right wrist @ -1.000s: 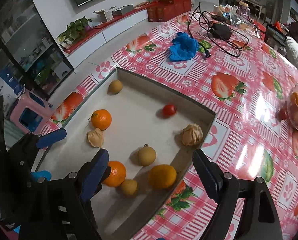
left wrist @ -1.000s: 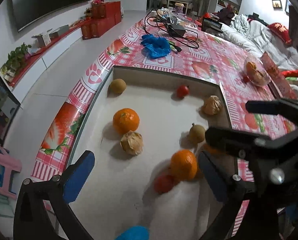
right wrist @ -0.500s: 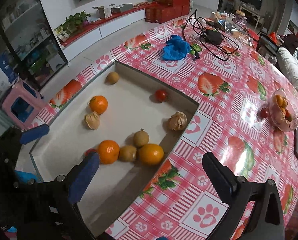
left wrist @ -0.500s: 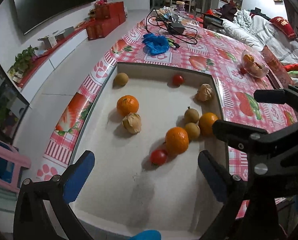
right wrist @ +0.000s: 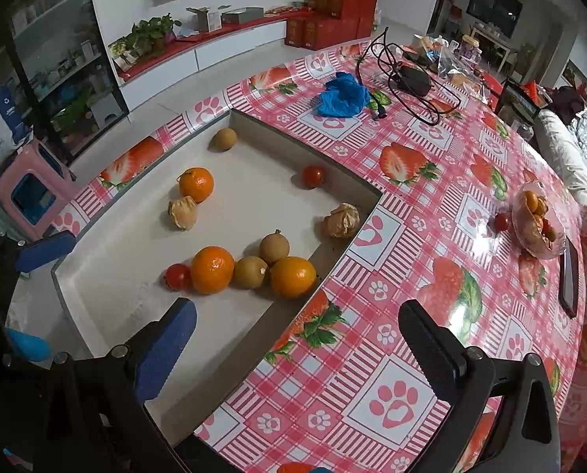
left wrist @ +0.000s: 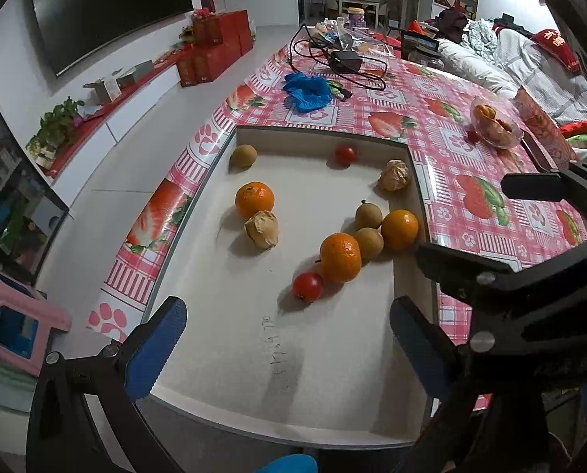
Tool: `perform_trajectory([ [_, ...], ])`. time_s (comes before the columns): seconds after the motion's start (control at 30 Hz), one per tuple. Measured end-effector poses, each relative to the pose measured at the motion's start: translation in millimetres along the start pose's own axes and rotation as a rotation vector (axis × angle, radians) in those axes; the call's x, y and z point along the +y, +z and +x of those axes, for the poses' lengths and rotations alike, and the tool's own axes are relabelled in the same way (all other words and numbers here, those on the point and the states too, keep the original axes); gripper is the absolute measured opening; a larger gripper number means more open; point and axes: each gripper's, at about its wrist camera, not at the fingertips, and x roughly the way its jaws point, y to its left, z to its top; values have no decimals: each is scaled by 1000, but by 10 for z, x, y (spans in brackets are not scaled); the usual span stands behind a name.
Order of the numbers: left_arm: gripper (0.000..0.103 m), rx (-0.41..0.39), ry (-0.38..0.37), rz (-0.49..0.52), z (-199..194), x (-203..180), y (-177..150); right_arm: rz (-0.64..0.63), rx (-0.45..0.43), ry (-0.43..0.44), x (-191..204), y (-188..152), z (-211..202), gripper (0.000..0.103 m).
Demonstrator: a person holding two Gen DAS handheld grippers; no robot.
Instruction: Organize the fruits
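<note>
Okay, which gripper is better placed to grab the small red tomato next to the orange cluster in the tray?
Probably the left gripper: it is open over the tray, with the tomato just ahead. The open right gripper straddles the tray's edge.

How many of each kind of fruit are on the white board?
Oranges: 3
Small red tomatoes: 2
Round brown fruits: 3
Papery husk fruits: 2
Total: 10
</note>
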Motion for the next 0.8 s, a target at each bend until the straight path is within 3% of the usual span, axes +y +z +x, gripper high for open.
perform_trajectory([
  [0.8,103,1,-1,29,-40,-123,-38,-18,1,9,37,-51,-70,103],
])
